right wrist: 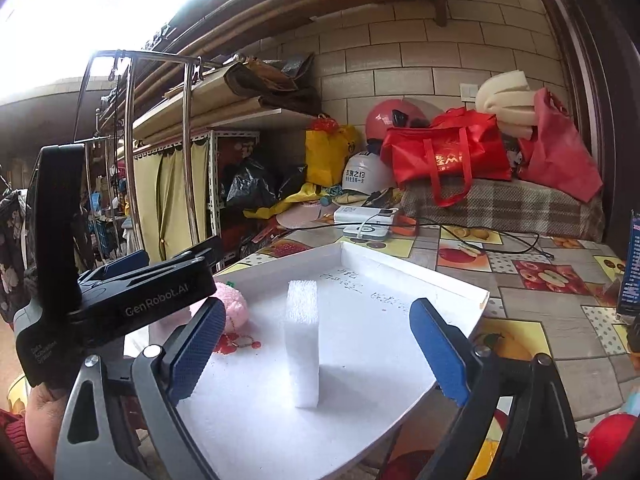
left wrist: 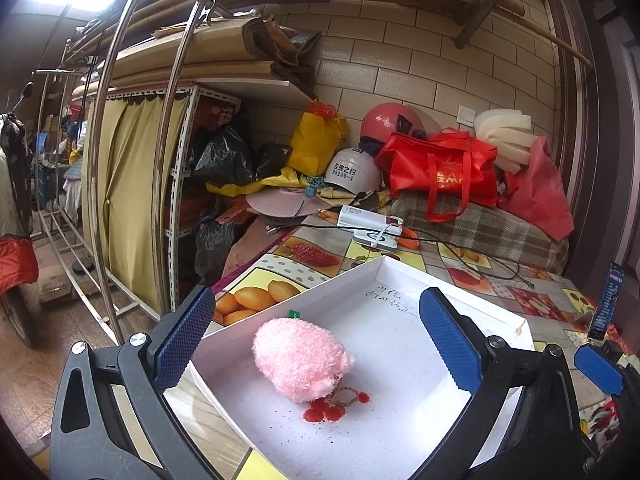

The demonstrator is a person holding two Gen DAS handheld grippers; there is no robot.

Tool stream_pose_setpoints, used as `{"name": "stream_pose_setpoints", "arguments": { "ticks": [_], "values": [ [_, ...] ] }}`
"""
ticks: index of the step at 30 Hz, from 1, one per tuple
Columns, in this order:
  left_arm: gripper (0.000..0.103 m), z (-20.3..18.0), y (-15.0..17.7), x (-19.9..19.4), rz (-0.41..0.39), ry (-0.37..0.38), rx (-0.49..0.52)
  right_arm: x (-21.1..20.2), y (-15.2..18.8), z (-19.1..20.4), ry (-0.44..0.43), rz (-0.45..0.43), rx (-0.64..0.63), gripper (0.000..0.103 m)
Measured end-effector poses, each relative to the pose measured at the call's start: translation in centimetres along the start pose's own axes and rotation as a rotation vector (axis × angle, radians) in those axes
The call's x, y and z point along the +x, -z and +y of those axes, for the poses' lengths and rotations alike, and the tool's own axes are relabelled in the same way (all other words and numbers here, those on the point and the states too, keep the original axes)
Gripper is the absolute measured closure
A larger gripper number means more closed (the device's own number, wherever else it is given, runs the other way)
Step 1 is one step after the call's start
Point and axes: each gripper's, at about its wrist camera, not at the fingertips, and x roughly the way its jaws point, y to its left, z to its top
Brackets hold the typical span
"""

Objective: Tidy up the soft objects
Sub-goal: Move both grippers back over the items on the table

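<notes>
A fluffy pink plush toy (left wrist: 298,356) with a red tassel charm lies inside a shallow white box (left wrist: 344,284) on the fruit-patterned table. My left gripper (left wrist: 318,346) is open, its blue pads on either side of the plush without touching it. In the right wrist view a white foam block (right wrist: 303,340) stands upright in the same white box (right wrist: 448,276), and the pink plush (right wrist: 236,308) peeks out behind the left gripper's body (right wrist: 120,300). My right gripper (right wrist: 316,354) is open around the foam block, clear of it.
A power bank and a white charger with cables (left wrist: 370,226) lie past the box. Helmets, a red bag (left wrist: 444,172), foam pieces and a plaid cushion pile at the back wall. A metal rack and a curtained shelf (left wrist: 136,184) stand left. A blue card (right wrist: 632,264) stands at the right.
</notes>
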Motion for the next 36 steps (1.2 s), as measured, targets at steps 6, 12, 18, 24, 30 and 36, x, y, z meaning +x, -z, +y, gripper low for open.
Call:
{"name": "stream_pose_setpoints", "arguments": {
  "ticks": [6,12,18,24,30,36],
  "values": [
    [0.000,-0.4,0.0,-0.9,-0.032,-0.002,0.023,-1.3,0.5,0.5,0.015,0.005,-0.015,0.010],
    [0.000,-2.0,0.5,-1.9,-0.021,0.012,0.101,-2.3,1.0,-0.4,-0.032,0.007,0.018,0.009],
    [0.000,-3.2,1.2,-3.9,-0.025,0.099,0.130,-3.4,1.6,-2.9,-0.037,0.030,0.081,0.009],
    [0.000,-6.3,2.5,-6.4,0.012,0.224,0.206,-4.8,2.1,-7.2,-0.001,0.035,0.120,0.009],
    [0.000,-9.7,3.4,-8.6,0.063,0.416,0.240,-8.8,2.7,-10.1,-0.065,-0.022,0.142,0.009],
    [0.000,-13.3,4.7,-9.6,0.168,0.540,0.300,-15.8,2.9,-11.0,-0.032,-0.197,0.051,0.000]
  ]
}}
